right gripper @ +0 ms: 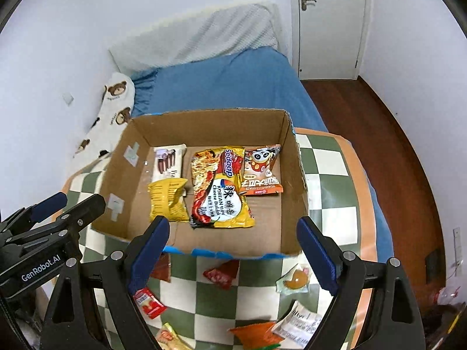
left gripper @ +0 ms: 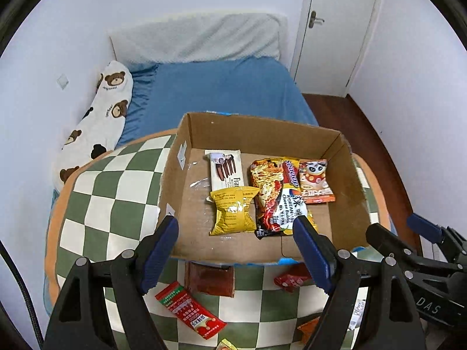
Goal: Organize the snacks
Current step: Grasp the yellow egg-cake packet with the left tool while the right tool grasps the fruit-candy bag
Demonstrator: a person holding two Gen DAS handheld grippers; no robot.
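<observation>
While I look through the left wrist view, my left gripper (left gripper: pixel 236 250) hangs empty, jaws apart, over the cardboard box's (left gripper: pixel 262 129) near edge; yellow packet (left gripper: pixel 232 210) lies inside, just ahead. Right wrist view: right gripper (right gripper: pixel 233 250) also apart, empty; noodle pack (right gripper: pixel 220 189) ahead, inside the box.

From the left wrist, my blue-padded finger (left gripper: pixel 313 255) covers most of a red wrapper (left gripper: pixel 290 280), and the box's near wall (left gripper: pixel 233 252) hides the top of a brown sachet (left gripper: pixel 210 280). A small yellow packet (left gripper: pixel 226 345) is cut off by the bottom edge. From the right wrist, an orange packet (right gripper: pixel 255 335) and a white printed pack (right gripper: pixel 300 325) run out of frame; I can't read their print.
</observation>
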